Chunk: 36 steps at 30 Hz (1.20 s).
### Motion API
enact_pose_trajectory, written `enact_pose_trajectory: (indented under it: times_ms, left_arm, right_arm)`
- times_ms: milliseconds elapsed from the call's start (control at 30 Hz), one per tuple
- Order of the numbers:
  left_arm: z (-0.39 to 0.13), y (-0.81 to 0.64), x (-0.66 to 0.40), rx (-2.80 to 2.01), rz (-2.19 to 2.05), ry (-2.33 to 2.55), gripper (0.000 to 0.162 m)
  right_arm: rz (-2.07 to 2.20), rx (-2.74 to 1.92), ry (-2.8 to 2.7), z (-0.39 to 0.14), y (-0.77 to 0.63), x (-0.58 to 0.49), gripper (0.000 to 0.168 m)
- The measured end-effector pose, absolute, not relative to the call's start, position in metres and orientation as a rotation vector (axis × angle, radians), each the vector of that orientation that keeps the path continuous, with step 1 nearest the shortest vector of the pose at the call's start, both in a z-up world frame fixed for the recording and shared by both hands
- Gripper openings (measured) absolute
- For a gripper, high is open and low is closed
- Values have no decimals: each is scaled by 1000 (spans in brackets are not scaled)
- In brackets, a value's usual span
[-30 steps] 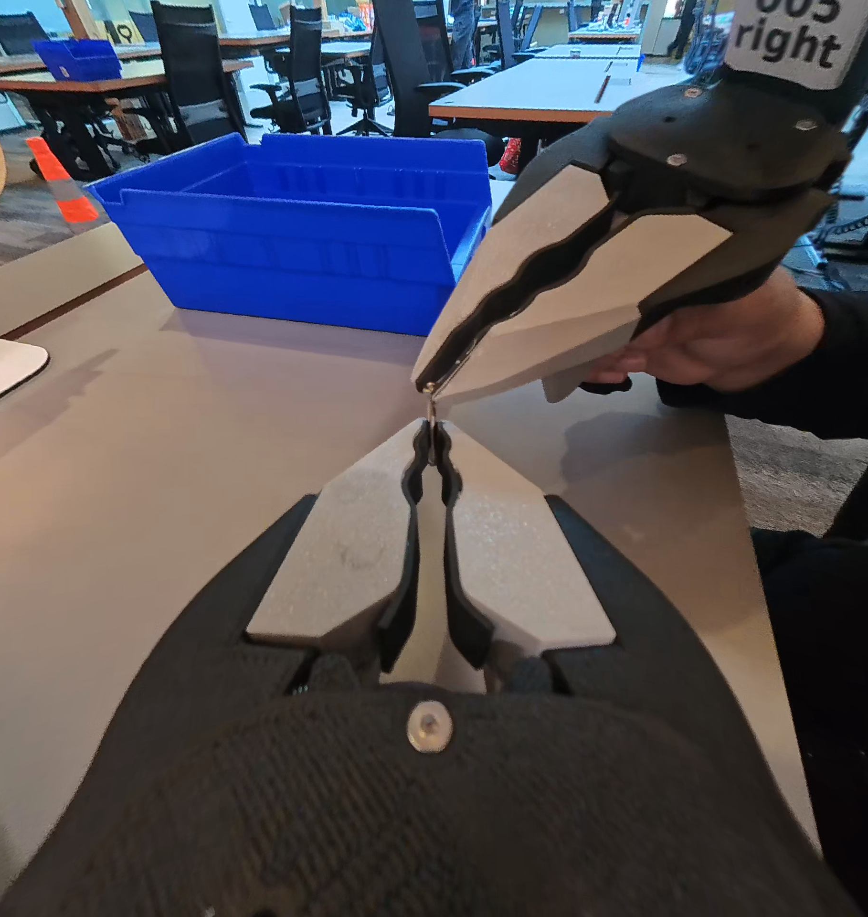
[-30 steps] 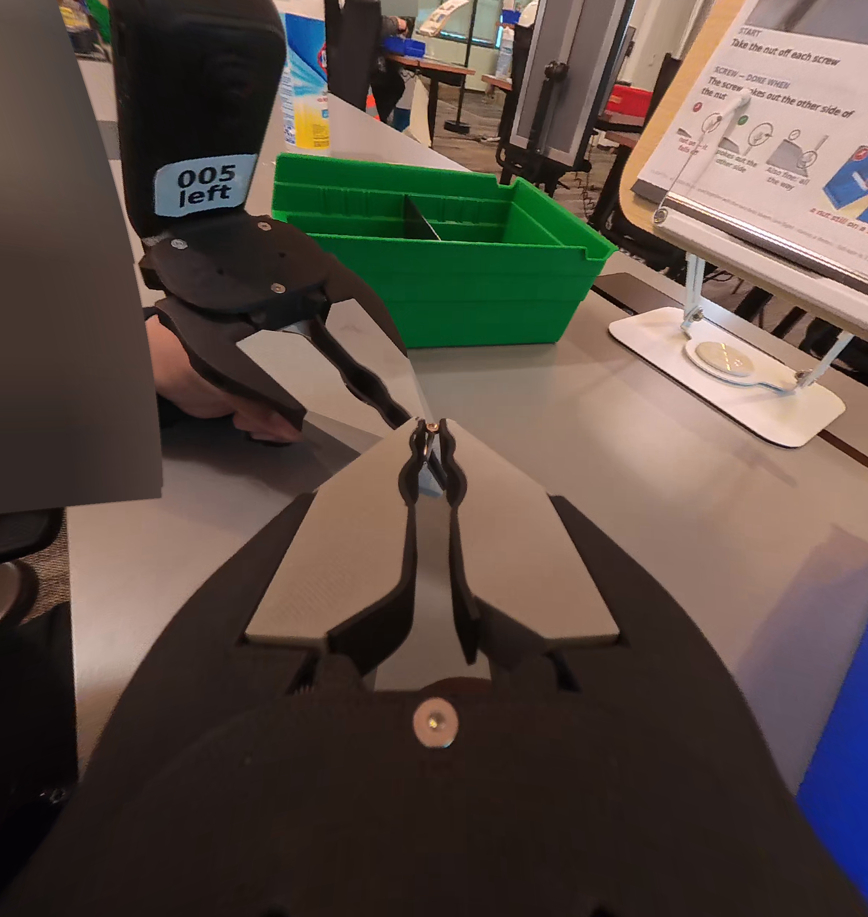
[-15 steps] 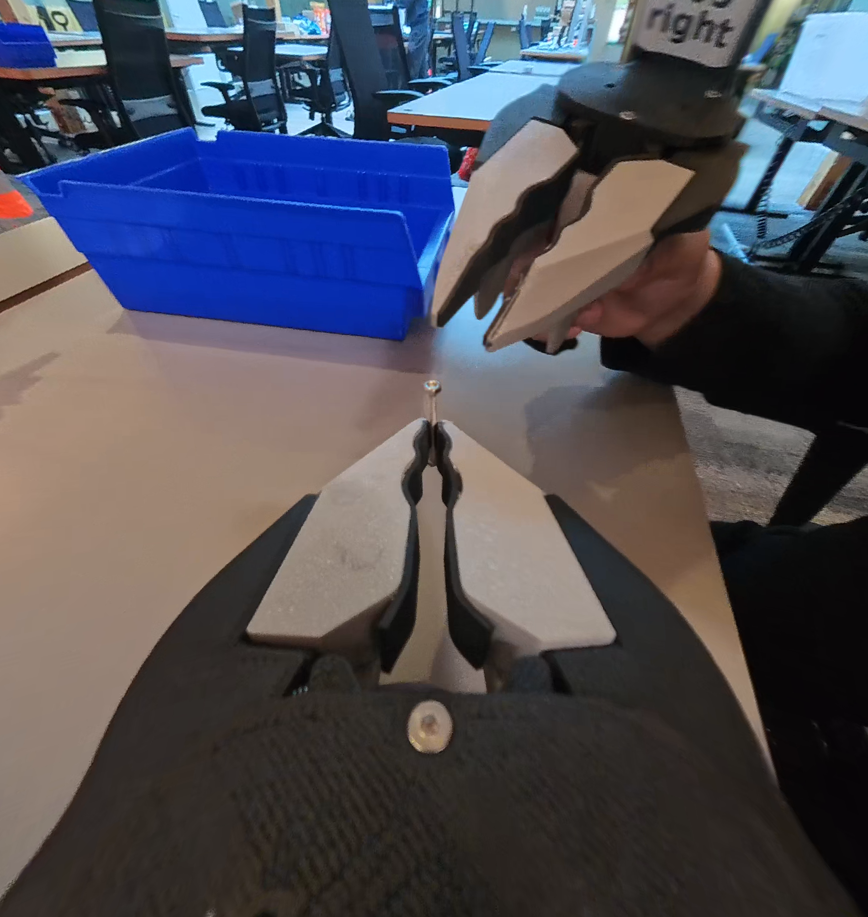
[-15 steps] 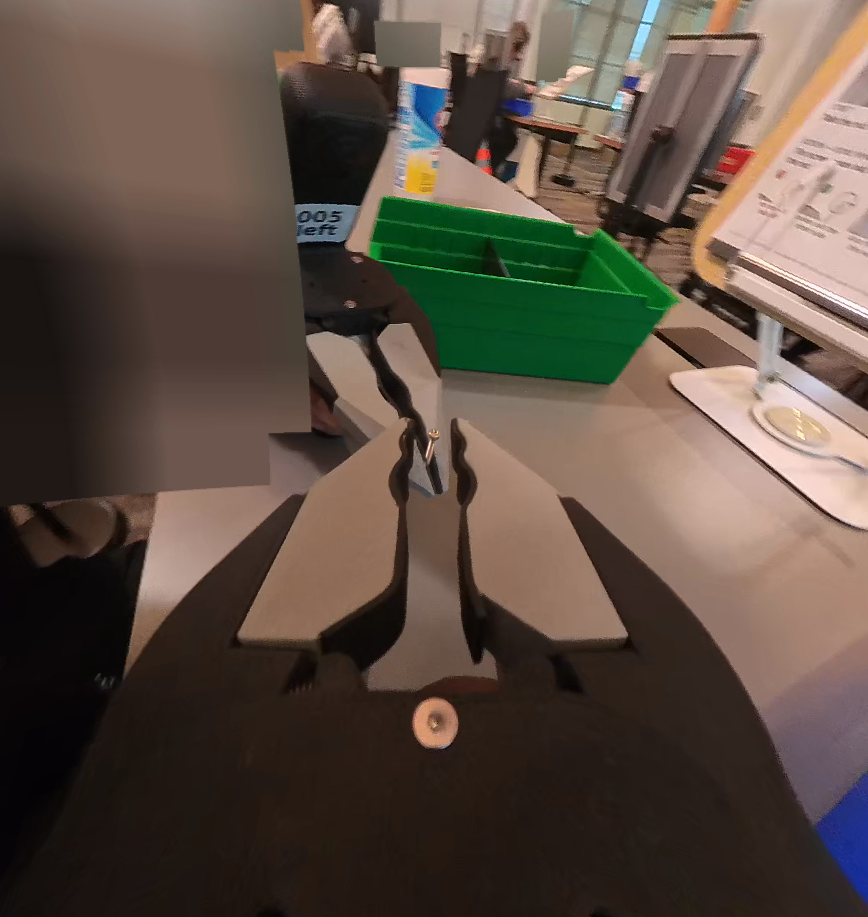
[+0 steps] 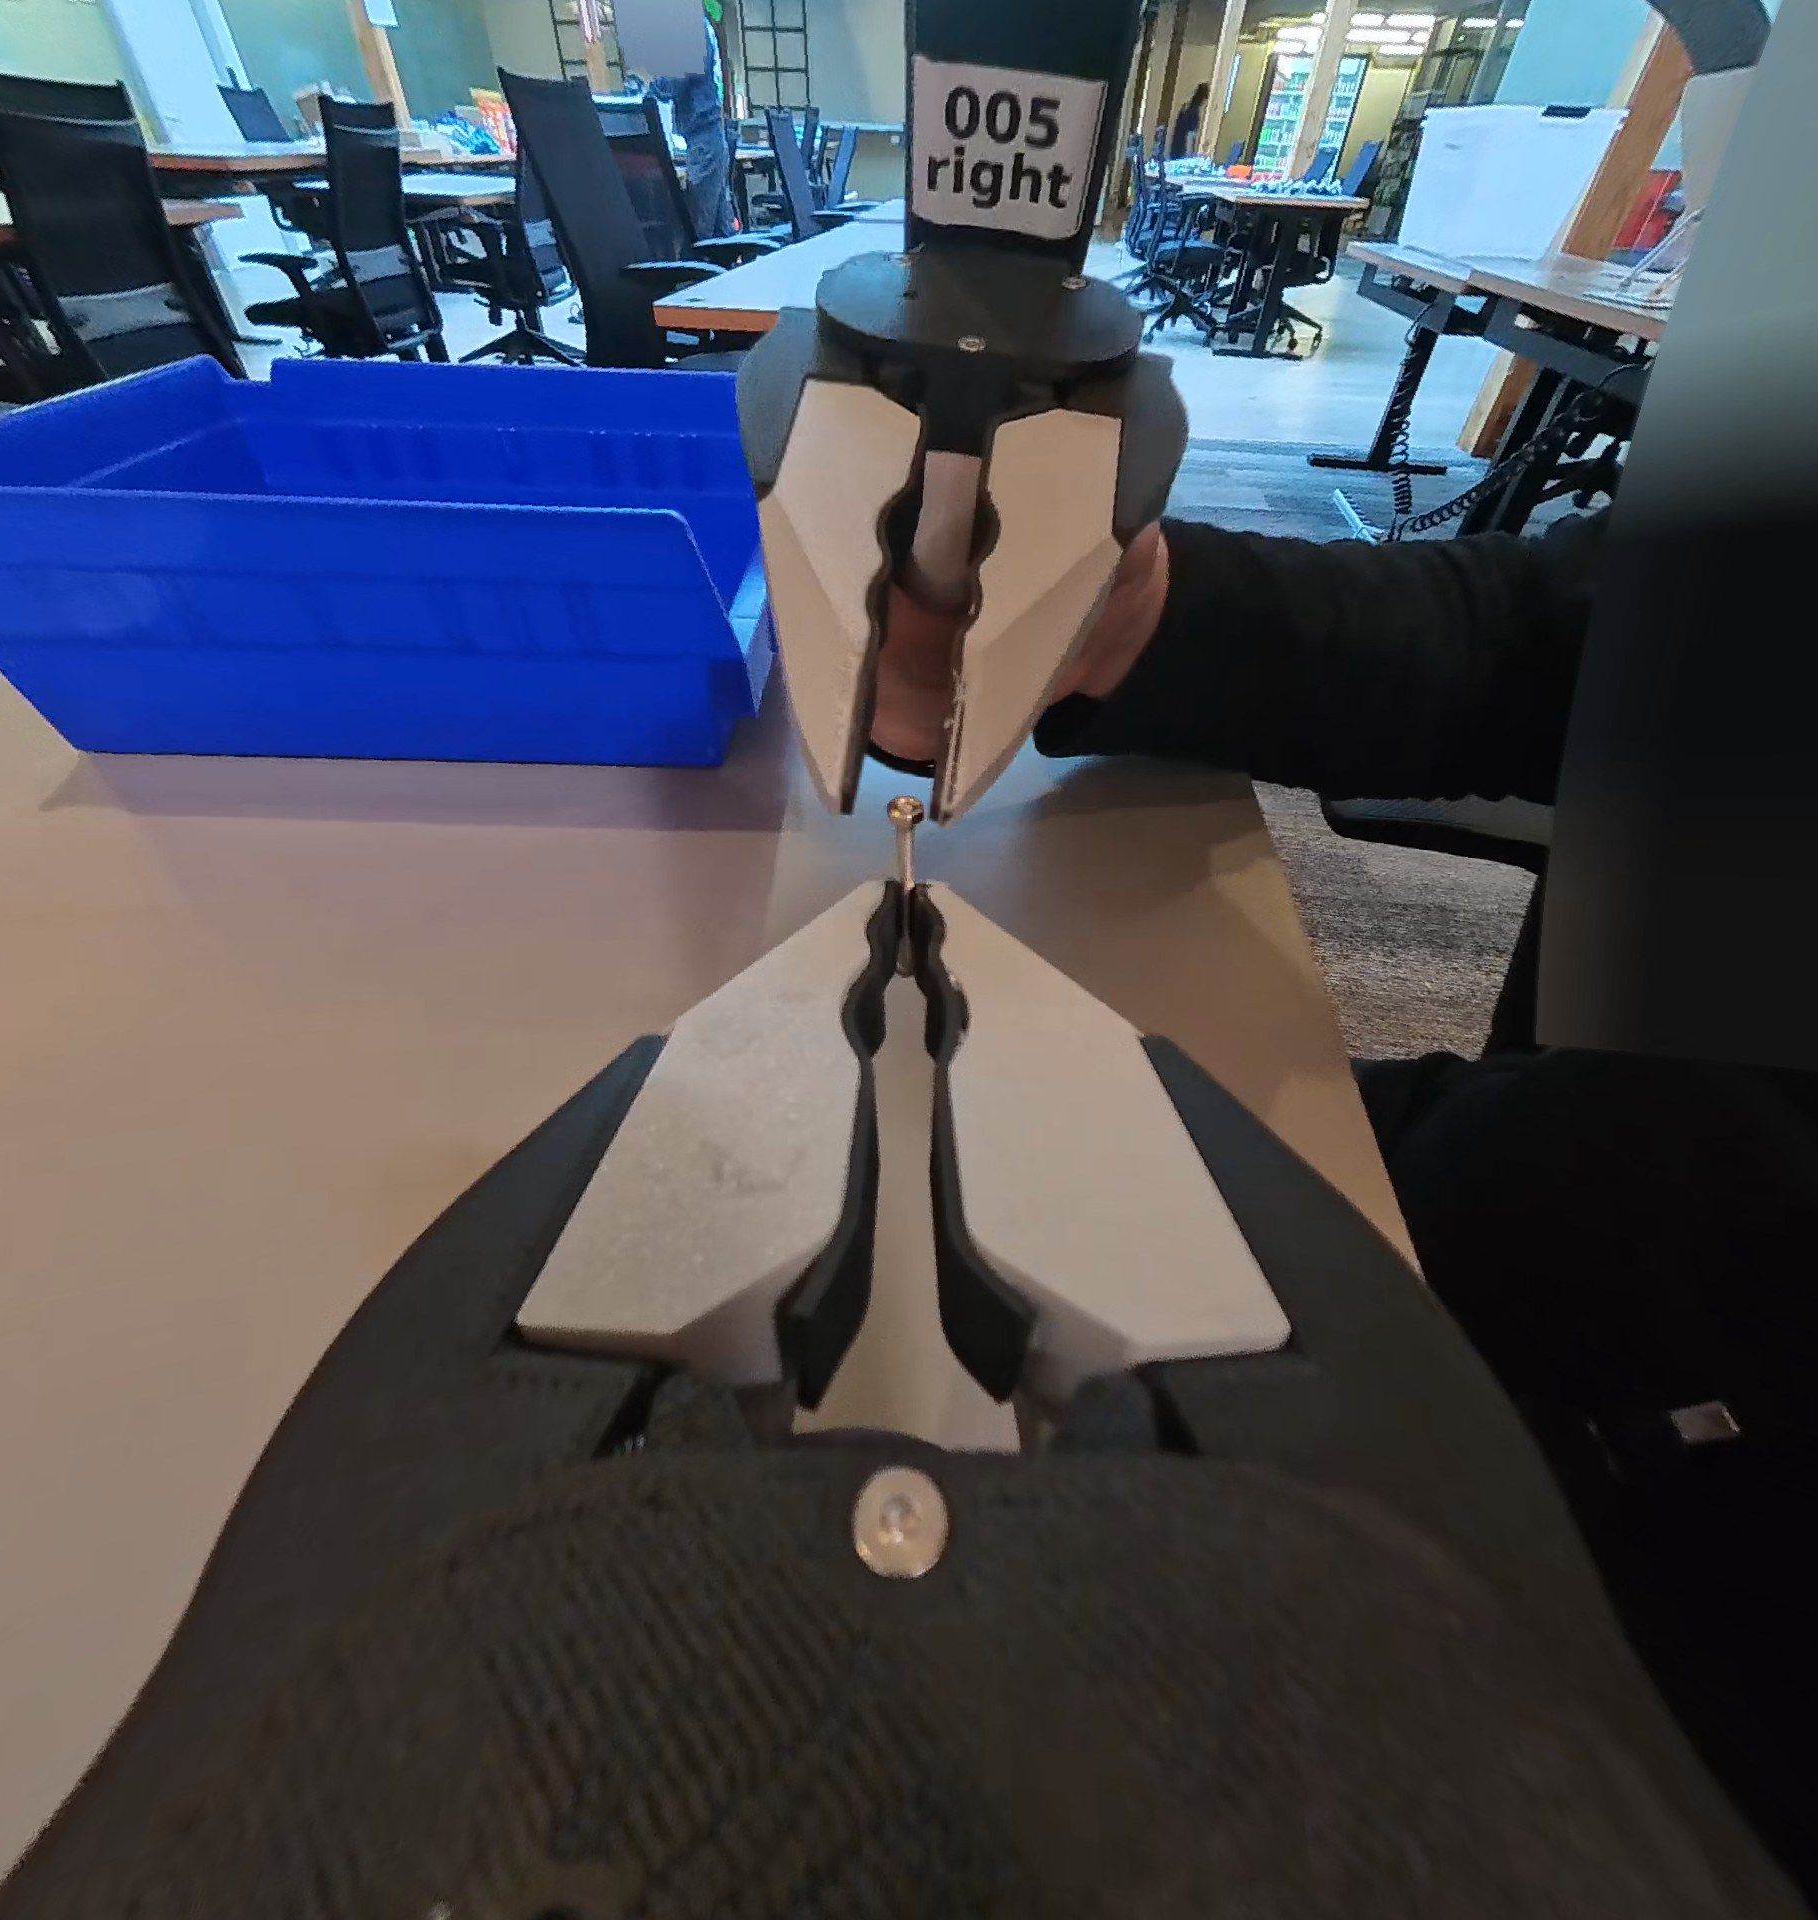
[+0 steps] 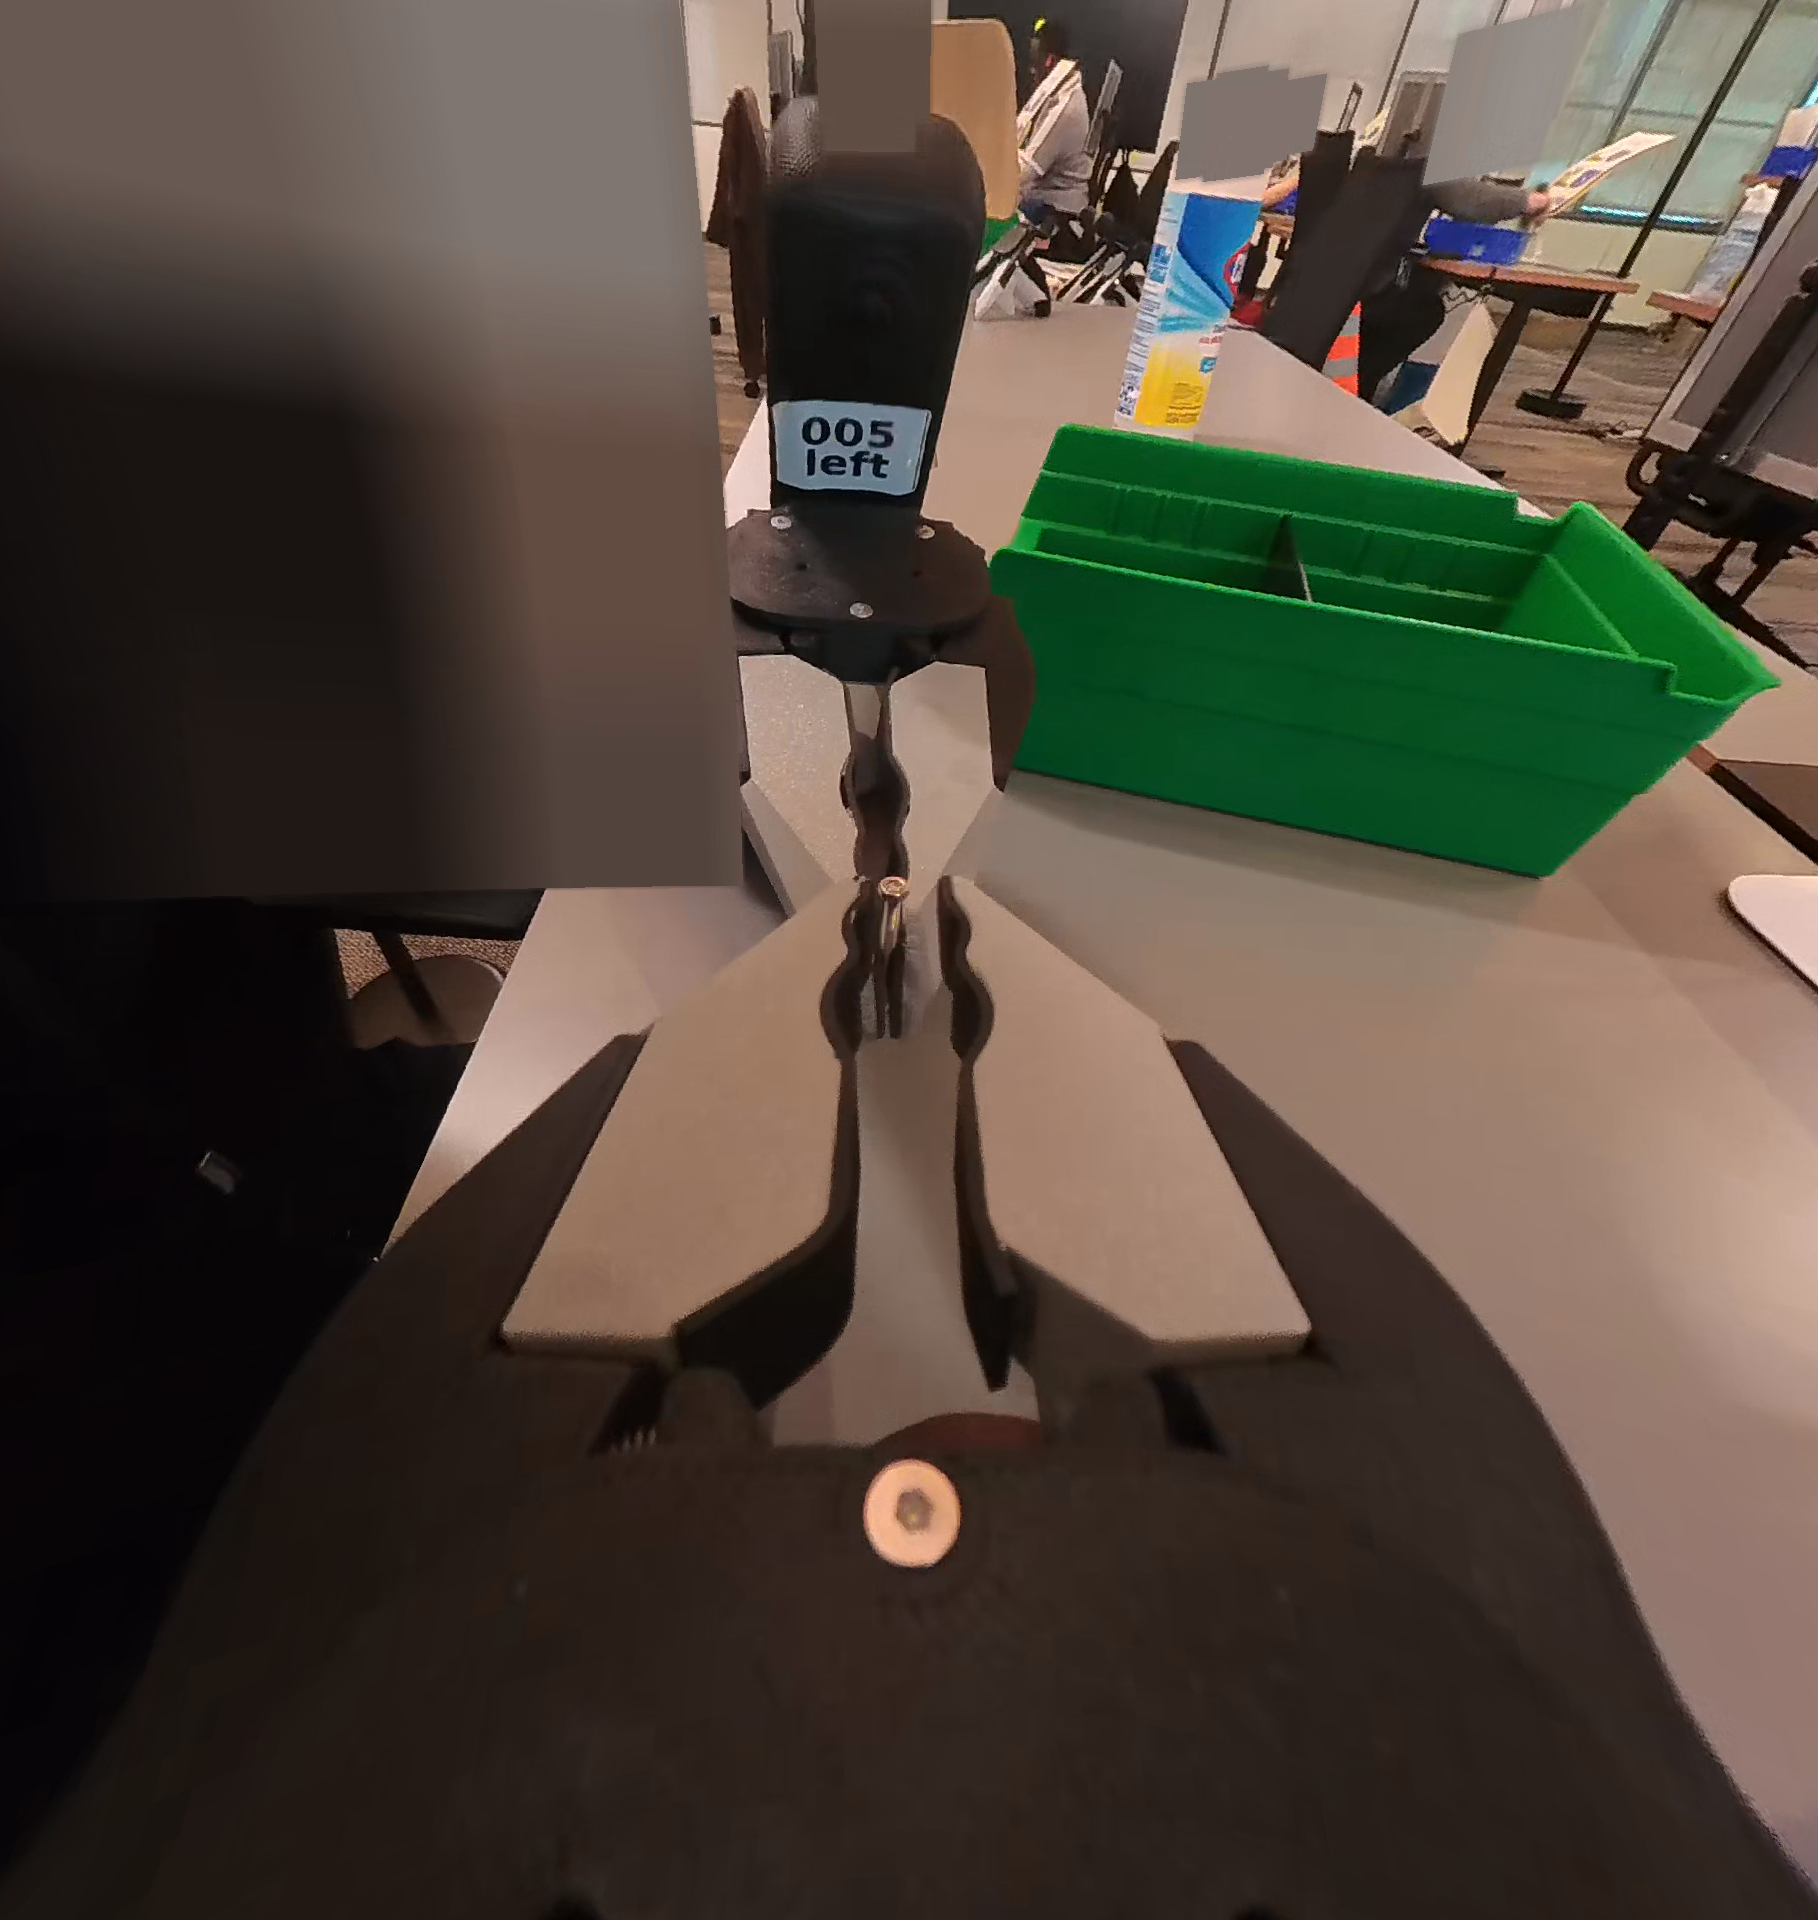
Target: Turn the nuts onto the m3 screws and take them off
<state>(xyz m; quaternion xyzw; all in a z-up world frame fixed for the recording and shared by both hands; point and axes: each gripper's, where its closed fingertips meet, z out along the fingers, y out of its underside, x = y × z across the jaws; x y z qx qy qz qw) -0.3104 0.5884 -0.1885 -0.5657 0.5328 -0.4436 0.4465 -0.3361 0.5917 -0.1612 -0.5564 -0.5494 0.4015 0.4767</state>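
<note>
We see a blue bin [image 5: 365, 582] on the counter [image 5: 313, 987], a green divided bin [image 6: 1352, 665] with a spray bottle [image 6: 1185, 312] behind it, office chairs [image 5: 385, 260] beyond.

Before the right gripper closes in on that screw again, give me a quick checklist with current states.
1. left gripper clamped on the screw: ok.
2. Screw tip sticks out past the fingers: ok.
3. right gripper open: ok, jaws parted.
4. Right gripper lined up with the screw: ok, tips flank its end.
5. Nut on the screw or in the right gripper: cannot tell.
6. Clear of the blue bin and green bin: ok.
</note>
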Motion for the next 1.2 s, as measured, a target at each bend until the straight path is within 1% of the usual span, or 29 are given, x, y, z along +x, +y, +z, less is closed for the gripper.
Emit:
enact_pose_trajectory:
  times_ms: [533,1200]
  left_arm:
    - [-188,585,-310,-1396,-1105,1331,0]
    - [-189,588,-310,-1396,-1065,1327,0]
  right_arm:
    - [990,-1341,-1359,-161,585,-340,4]
    - [955,-1374,-1313,-164,588,-338,3]
